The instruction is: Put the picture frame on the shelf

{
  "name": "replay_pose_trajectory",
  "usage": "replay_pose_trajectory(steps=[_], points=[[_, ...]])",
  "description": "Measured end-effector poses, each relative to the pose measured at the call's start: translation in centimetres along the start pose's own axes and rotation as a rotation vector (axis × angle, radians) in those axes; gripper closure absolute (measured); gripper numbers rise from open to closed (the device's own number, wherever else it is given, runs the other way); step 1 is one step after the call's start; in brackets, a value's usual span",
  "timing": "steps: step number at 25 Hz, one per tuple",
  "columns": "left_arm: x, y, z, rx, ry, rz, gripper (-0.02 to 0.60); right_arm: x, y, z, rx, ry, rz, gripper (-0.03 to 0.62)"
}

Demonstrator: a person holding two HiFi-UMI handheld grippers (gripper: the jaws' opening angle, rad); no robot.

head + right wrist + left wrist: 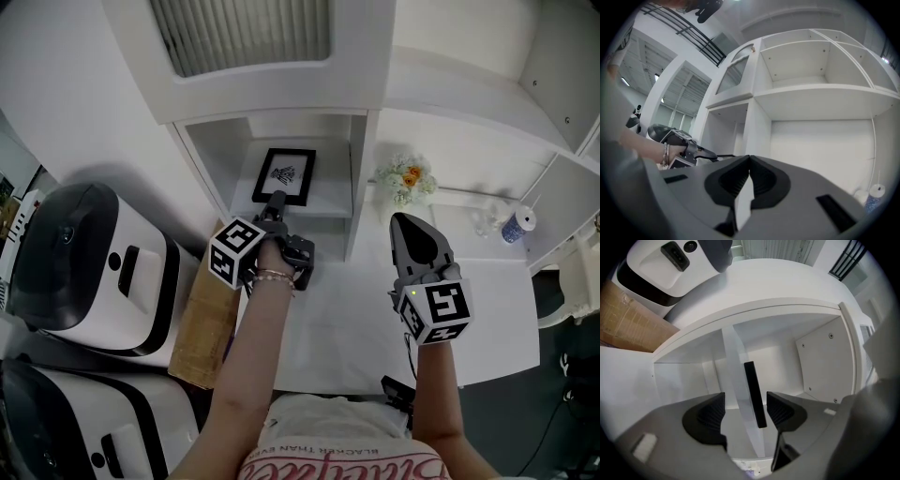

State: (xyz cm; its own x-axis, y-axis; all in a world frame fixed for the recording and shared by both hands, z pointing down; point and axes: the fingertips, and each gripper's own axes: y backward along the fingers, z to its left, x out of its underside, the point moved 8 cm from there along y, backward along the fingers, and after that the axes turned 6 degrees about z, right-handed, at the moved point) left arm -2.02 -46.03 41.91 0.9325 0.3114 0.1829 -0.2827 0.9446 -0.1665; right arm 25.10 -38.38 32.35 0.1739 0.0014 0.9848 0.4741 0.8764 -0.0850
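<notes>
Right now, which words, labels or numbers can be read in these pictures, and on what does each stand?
"BLACKER THAN EVER": on the shirt, seen upside down.
Larger script word beside it on the shirt: unreadable.
Print on the cup: too small.
Print on the box: blurred.

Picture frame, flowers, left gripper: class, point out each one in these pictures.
picture frame (286, 175), head view, the print inside its black border.
flowers (410, 177), head view, the orange bloom mid-bunch.
left gripper (275, 200), head view, between its fingertips, by the frame's near edge.

picture frame (284, 175): print too small to tell | cardboard box (199, 328): partly behind arm (251, 352)
</notes>
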Motion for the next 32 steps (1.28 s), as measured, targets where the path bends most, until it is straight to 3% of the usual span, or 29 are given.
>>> replay_pose_trajectory(steps=[9, 17, 26, 32], points=[[-0.2, 3.3, -1.2, 0.085, -0.037, -0.001, 0.321, -0.5, 1.6, 1.3, 0.007, -0.004, -0.011, 0.586], [-0.5, 7.4, -3.2, 0.141, -0.163, 0.075, 0.339, -2.1, 4.0, 3.6, 0.046, -0.018, -0.04, 0.586], [-1.2, 13.1, -6.2, 0.231, -0.417, 0.094, 0.414, -4.6, 6.6, 6.8, 0.051, 0.021, -0.077, 0.586], [-1.5, 16.2, -9.0, 0.283, -0.688, 0.075, 0.433, -5.8, 7.2, 8.5, 0.056, 0.082, -0.091, 0.586]])
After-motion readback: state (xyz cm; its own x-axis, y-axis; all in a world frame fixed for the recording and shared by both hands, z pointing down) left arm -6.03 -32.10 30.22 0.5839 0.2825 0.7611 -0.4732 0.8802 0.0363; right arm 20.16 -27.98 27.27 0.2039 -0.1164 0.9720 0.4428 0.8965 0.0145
